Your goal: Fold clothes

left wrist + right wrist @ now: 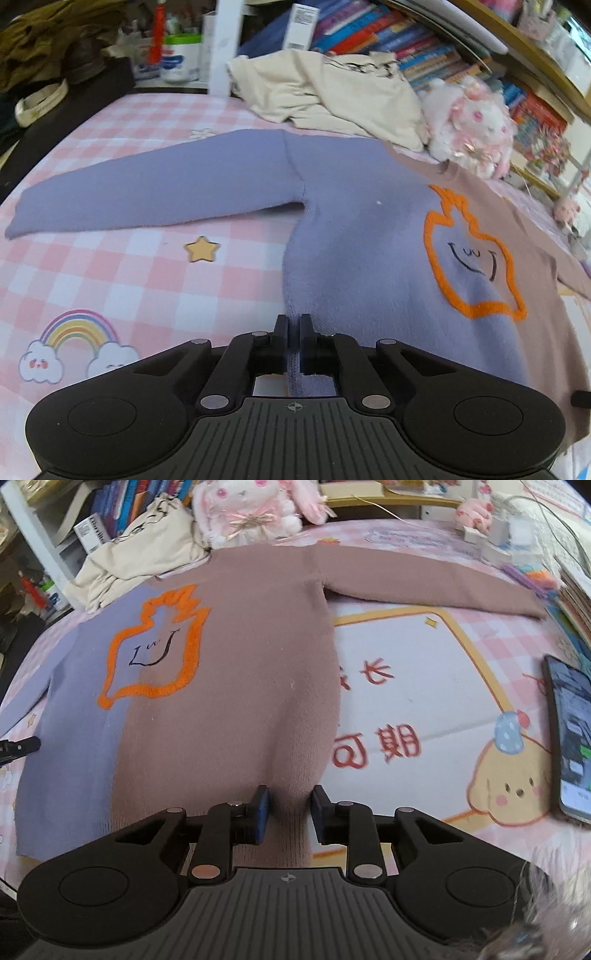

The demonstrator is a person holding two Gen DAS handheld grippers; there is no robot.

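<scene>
The left gripper (294, 328) is being held at the bottom hem of the sweater (369, 236), its jaws pinched tight on a ridge of the lilac knit. In the right wrist view, the right gripper (290, 805) is being held at the hem of the brown half (240, 672), its jaws set narrow with a raised fold of brown knit gathered between them and the pads pressing on its sides. The sweater is being kept spread flat on a pink checked bedsheet (129, 266), front up, with an orange outlined figure (155, 646) on its chest and both sleeves stretched out sideways. A cream garment (332, 92) is lying crumpled beyond the collar, beside a white and pink plush rabbit (251, 509). A phone (569, 738) is lying screen up at the right edge of the bed
</scene>
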